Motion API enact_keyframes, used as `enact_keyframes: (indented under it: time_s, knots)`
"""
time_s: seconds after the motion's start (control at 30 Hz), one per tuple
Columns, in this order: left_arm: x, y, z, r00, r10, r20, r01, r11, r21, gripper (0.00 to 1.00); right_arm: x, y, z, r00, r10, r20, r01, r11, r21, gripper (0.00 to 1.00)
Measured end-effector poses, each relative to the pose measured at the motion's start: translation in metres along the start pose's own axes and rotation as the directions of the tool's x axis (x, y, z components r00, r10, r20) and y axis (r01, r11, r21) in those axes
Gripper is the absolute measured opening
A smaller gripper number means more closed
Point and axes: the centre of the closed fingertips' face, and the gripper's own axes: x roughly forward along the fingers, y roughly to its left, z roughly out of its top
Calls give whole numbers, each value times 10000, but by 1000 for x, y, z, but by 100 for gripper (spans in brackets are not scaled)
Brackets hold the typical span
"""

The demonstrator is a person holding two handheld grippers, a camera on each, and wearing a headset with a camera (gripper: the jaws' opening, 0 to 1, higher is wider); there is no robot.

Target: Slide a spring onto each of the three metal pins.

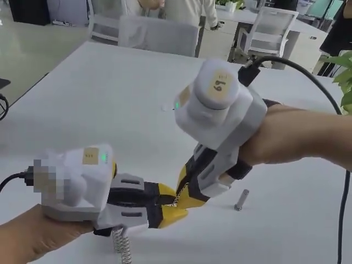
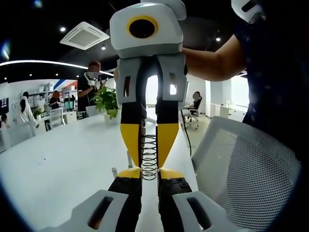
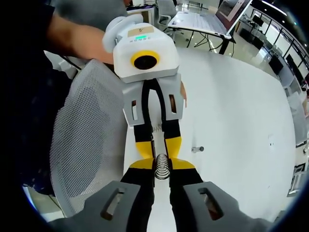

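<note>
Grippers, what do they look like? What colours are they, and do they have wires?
Both are pale grey-white boxes with black jaws tipped in yellow. The left gripper has a small green light and a thin black lead. The right gripper carries a round tan sticker marked 69 and a thick black cable.

Left gripper [image 1: 165, 212] and right gripper [image 1: 186, 199] meet on a spring [image 1: 175, 203], near a pin [image 1: 241, 199].
</note>
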Motion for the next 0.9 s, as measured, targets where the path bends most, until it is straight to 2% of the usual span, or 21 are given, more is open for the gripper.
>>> enact_keyframes:
  time_s: [0.47,0.9]
  knots:
    - [0,0,-2,10000,45,-71,-47,9996,-275,24,-6,-4,-1,9999,-109,88,108,9999,107,8]
    - [-4,9,1,9988,475,72,-473,9984,-314,46,-11,-8,-4,9997,-233,87,232,9996,190,8]
